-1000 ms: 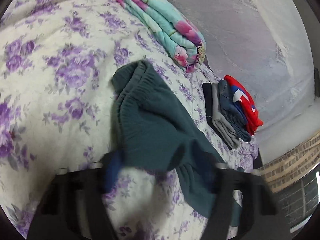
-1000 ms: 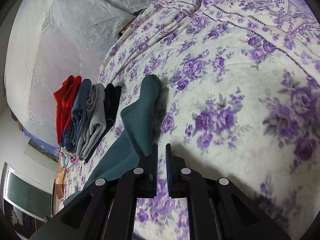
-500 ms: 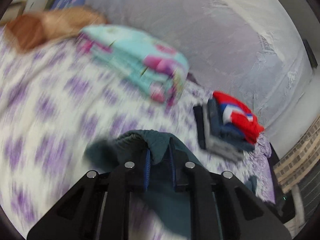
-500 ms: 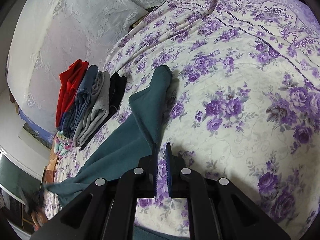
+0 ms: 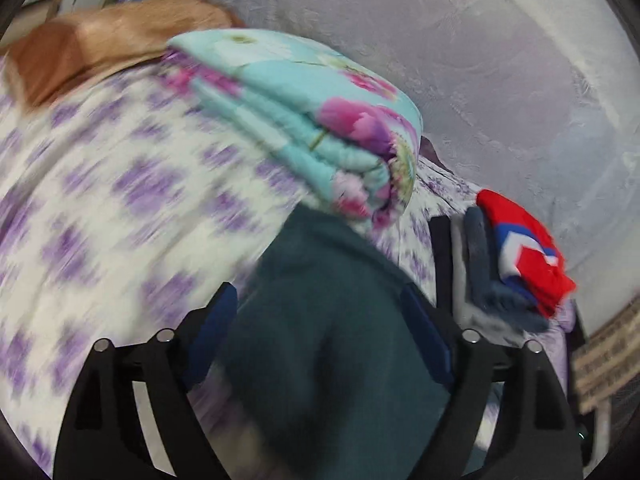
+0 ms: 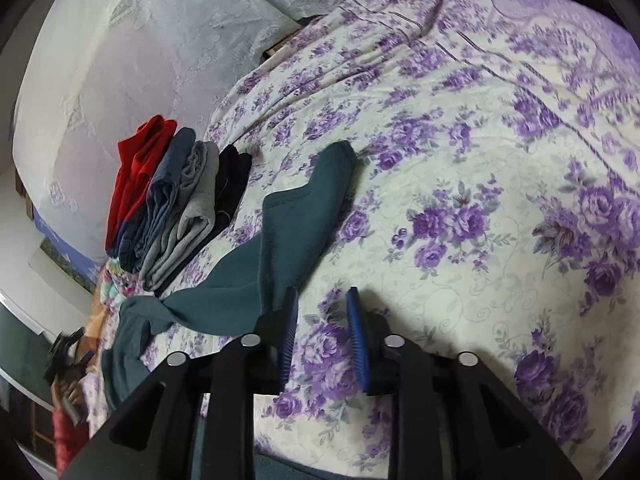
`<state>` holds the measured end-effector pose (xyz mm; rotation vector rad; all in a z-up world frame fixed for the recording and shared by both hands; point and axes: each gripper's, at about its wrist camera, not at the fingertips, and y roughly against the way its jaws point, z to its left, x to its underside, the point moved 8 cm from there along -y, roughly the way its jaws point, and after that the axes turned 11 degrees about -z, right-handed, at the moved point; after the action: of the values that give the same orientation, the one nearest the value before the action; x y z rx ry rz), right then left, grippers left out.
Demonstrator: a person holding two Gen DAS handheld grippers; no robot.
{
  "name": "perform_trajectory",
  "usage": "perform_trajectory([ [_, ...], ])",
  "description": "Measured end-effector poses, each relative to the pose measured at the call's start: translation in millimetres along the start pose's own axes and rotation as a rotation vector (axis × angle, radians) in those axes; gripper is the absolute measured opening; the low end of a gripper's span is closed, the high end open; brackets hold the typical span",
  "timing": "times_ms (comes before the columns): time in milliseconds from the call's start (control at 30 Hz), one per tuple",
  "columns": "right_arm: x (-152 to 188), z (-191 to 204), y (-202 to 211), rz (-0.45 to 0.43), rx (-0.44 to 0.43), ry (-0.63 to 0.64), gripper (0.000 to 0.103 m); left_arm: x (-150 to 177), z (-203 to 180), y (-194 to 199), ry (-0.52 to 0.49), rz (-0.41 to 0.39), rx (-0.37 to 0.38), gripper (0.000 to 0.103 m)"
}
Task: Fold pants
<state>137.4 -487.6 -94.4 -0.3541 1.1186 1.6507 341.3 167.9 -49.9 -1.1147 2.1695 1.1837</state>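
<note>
The dark teal pants (image 6: 304,216) lie stretched across the purple-flowered bedspread (image 6: 460,160), one leg end far from me and the rest trailing to the lower left. My right gripper (image 6: 323,292) is opening. Only bedspread shows between its blue pads, and the pants' edge lies just beside the left finger. In the blurred left wrist view, my left gripper (image 5: 318,292) is opening wide. A bunched part of the pants (image 5: 320,340) fills the gap between its fingers, and the pads do not squeeze it.
A stack of folded clothes (image 6: 176,200), red on top, stands by the lace curtain and shows at the right (image 5: 516,264) in the left view. A folded turquoise flowered quilt (image 5: 304,120) lies just beyond the pants. A person's hand (image 6: 68,384) in a red sleeve shows at the lower left edge.
My left gripper closed on the pants, lifted them toward the quilt, and has now sprung wide apart. My right gripper's jaws have parted. The pants now lie stretched further to the left.
</note>
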Motion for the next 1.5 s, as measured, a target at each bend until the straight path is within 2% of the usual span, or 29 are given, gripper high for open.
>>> perform_trajectory([
  [100, -2.4, 9.3, 10.7, -0.036, 0.001, 0.038, 0.027, 32.9, 37.6, 32.5, 0.112, 0.050, 0.031, 0.082],
  [200, 5.4, 19.4, 36.2, -0.065, -0.051, 0.008, 0.027, 66.5, 54.5, 37.5, 0.171, 0.114, 0.054, 0.082],
  [300, 28.2, 27.1, 66.2, -0.049, -0.114, -0.020, 0.028, 83.1, 44.6, 23.7, 0.181, 0.124, 0.096, 0.084],
  [333, 37.8, 28.4, 79.2, -0.040, -0.125, -0.019, 0.028, 85.7, 37.9, 17.7, 0.178, 0.123, 0.112, 0.088],
  [400, 51.1, 27.1, 101.6, -0.031, -0.135, -0.025, 0.028, 84.3, 22.3, -1.7, 0.181, 0.130, 0.147, 0.093],
  [500, 70.6, 18.3, 138.8, -0.018, -0.119, -0.048, 0.028, 75.9, 11.1, -24.6, 0.156, 0.112, 0.141, 0.094],
  [533, 75.4, 16.0, 145.5, -0.011, -0.109, -0.052, 0.028, 71.7, 12.9, -29.1, 0.174, 0.088, 0.143, 0.092],
  [567, 83.0, 11.5, 154.8, 0.000, -0.093, -0.059, 0.028, 68.5, 16.8, -29.3, 0.193, 0.062, 0.140, 0.072],
  [600, 91.2, 7.9, 161.7, 0.013, -0.082, -0.066, 0.028, 67.6, 22.7, -30.0, 0.220, 0.050, 0.132, 0.059],
  [633, 99.1, 6.4, 165.9, 0.030, -0.074, -0.070, 0.029, 68.2, 27.8, -30.5, 0.242, 0.054, 0.134, 0.037],
  [667, 109.2, 5.0, 168.6, 0.057, -0.067, -0.073, 0.030, 70.5, 36.6, -30.9, 0.306, 0.062, 0.152, 0.019],
  [700, 115.3, 4.3, 168.2, 0.076, -0.063, -0.082, 0.033, 72.5, 42.7, -30.9, 0.366, 0.075, 0.183, 0.013],
  [733, 120.3, 3.7, 164.4, 0.097, -0.060, -0.098, 0.038, 73.0, 44.9, -30.9, 0.396, 0.082, 0.207, 0.010],
  [800, 128.2, -0.4, 150.1, 0.134, -0.071, -0.160, 0.041, 72.9, 43.9, -27.7, 0.387, 0.073, 0.210, 0.008],
  [900, 122.4, -5.0, 127.2, 0.115, -0.100, -0.251, 0.039, 69.4, 32.0, -17.5, 0.279, 0.035, 0.177, 0.007],
  [933, 118.9, -5.2, 122.4, 0.104, -0.110, -0.265, 0.035, 68.8, 26.7, -13.2, 0.241, 0.027, 0.168, 0.007],
  [967, 113.4, -8.9, 112.9, 0.085, -0.108, -0.290, 0.021, 69.0, 23.8, -10.9, 0.223, 0.025, 0.166, 0.006],
  [1033, 108.3, -16.2, 100.7, 0.068, -0.107, -0.336, 0.005, 69.4, 21.3, -3.5, 0.199, 0.020, 0.161, 0.006],
  [1100, 100.5, -17.7, 97.6, 0.047, -0.133, -0.372, 0.005, 70.8, 25.5, 4.7, 0.212, 0.027, 0.162, 0.006],
  [1167, 85.9, -12.0, 108.6, 0.013, -0.150, -0.317, 0.005, 72.9, 31.2, 16.9, 0.247, 0.045, 0.174, 0.005],
  [1267, 61.6, -11.8, 135.1, -0.042, -0.156, -0.266, 0.002, 77.4, 36.5, 45.5, 0.247, 0.042, 0.178, 0.005],
  [1367, 41.1, -29.9, 161.8, -0.092, -0.136, -0.264, 0.002, 90.6, 39.8, 79.0, 0.260, 0.037, 0.201, 0.005],
  [1500, 33.2, -60.8, 189.2, -0.134, -0.091, -0.278, 0.002, 113.1, 47.7, 126.1, 0.291, 0.012, 0.224, 0.005],
])
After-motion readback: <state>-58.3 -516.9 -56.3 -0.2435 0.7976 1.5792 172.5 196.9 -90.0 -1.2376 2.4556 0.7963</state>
